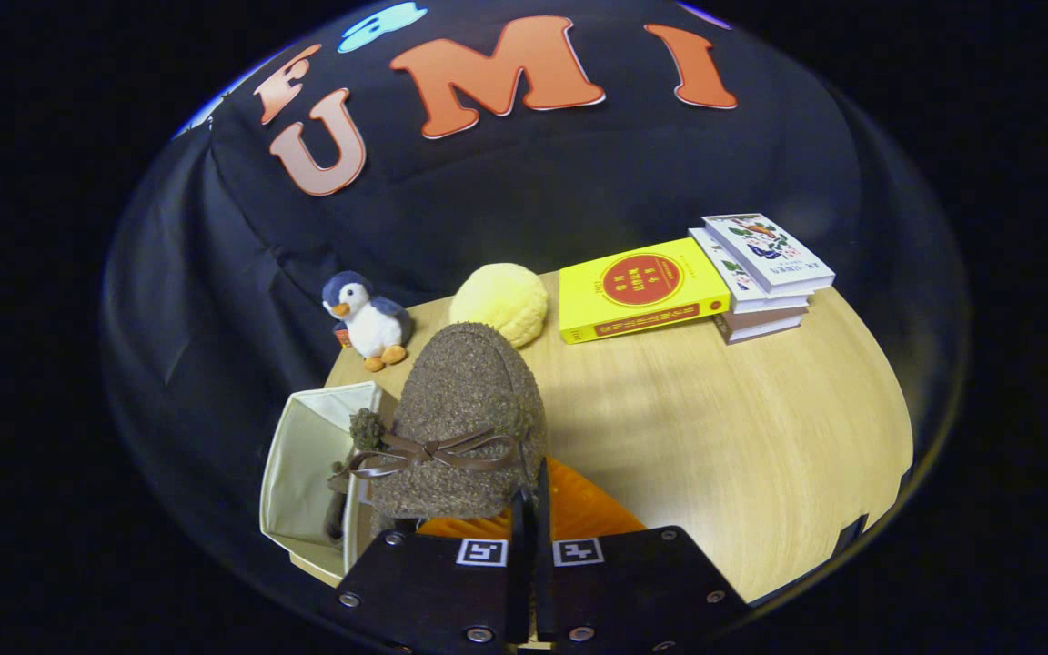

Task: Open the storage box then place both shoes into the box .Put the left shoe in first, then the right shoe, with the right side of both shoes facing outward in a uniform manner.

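The hand-held gripper [529, 509] sits at the near side of the counter [760, 428], its fingers drawn close together at the heel edge of a shoe [465, 409] that rises just ahead of them. The storage box [306, 464] stands open to the left of the shoe, touching it. Beyond the shoe, a plush ball [501, 303] lies far, a toy penguin [367, 318] to its left. Right of the ball lies a book [640, 289], and further right a stack of books [765, 273].

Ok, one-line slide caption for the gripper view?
Gripper shut on brown fuzzy shoe, held beside the open beige storage box.
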